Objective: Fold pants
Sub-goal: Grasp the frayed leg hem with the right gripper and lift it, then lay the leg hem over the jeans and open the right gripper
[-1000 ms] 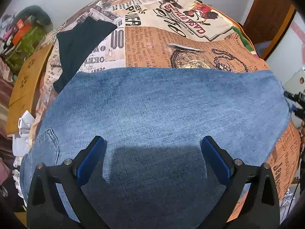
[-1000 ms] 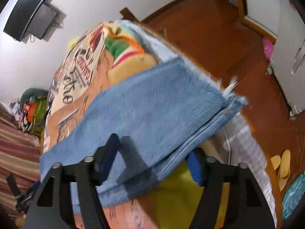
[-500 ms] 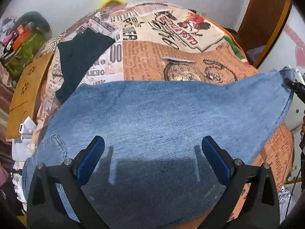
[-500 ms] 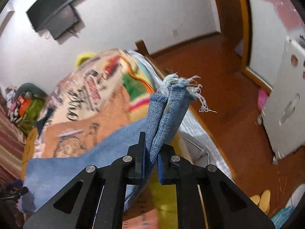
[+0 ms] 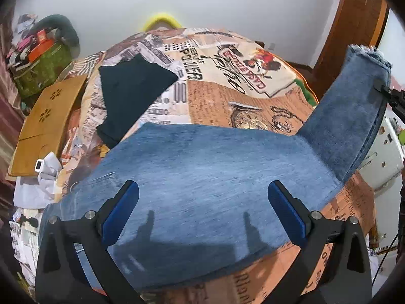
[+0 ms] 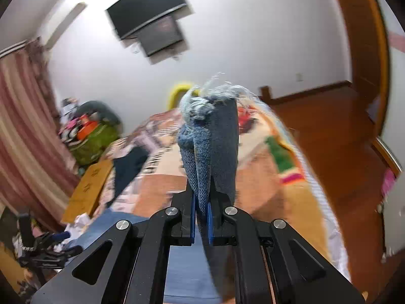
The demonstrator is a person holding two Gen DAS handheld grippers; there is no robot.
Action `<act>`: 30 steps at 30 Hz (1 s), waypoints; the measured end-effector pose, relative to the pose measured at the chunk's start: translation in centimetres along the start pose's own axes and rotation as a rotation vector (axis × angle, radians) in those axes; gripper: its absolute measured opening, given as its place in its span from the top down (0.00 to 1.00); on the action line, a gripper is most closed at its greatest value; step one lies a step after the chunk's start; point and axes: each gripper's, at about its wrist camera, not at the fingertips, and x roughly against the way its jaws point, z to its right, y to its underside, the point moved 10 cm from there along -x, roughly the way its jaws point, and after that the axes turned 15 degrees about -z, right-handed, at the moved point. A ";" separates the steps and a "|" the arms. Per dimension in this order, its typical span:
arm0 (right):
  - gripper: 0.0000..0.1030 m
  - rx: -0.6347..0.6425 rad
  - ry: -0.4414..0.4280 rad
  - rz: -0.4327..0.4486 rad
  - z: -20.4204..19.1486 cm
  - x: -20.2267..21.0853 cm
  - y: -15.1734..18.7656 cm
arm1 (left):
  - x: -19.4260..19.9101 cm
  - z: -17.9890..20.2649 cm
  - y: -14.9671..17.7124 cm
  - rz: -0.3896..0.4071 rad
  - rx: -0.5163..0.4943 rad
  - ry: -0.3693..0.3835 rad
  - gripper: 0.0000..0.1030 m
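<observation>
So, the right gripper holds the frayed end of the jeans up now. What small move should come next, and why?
Probably carry the right gripper, shut on the frayed hem, across toward the waist end near the back pocket. The jeans lie flat on the printed bedspread with only that leg end lifted, and the left gripper hovers open above them.

The pants point(image 5: 202, 177) lie across the near part of the bed point(image 5: 215, 101), their right end lifted off it, with a folded garment point(image 5: 131, 91) behind them to the left and a board point(image 5: 43, 124) at the bed's left edge.
</observation>
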 end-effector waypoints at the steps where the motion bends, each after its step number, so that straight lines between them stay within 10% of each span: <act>1: 0.94 0.025 -0.015 -0.004 -1.5 -0.3 -0.1 | 0.3 -0.5 0.2 0.005 0.008 0.004 0.00; 11: 0.94 0.226 -0.132 -0.132 -13.3 -7.7 3.1 | 1.7 -5.0 2.0 0.021 0.084 0.017 0.00; 24: 0.88 0.412 -0.130 -0.532 -18.5 -18.0 15.1 | 0.7 -7.1 3.1 -0.012 0.140 0.014 0.00; 30: 0.44 0.487 -0.188 -0.600 -20.0 -16.9 17.0 | 1.0 -6.5 2.4 -0.007 0.125 0.002 0.00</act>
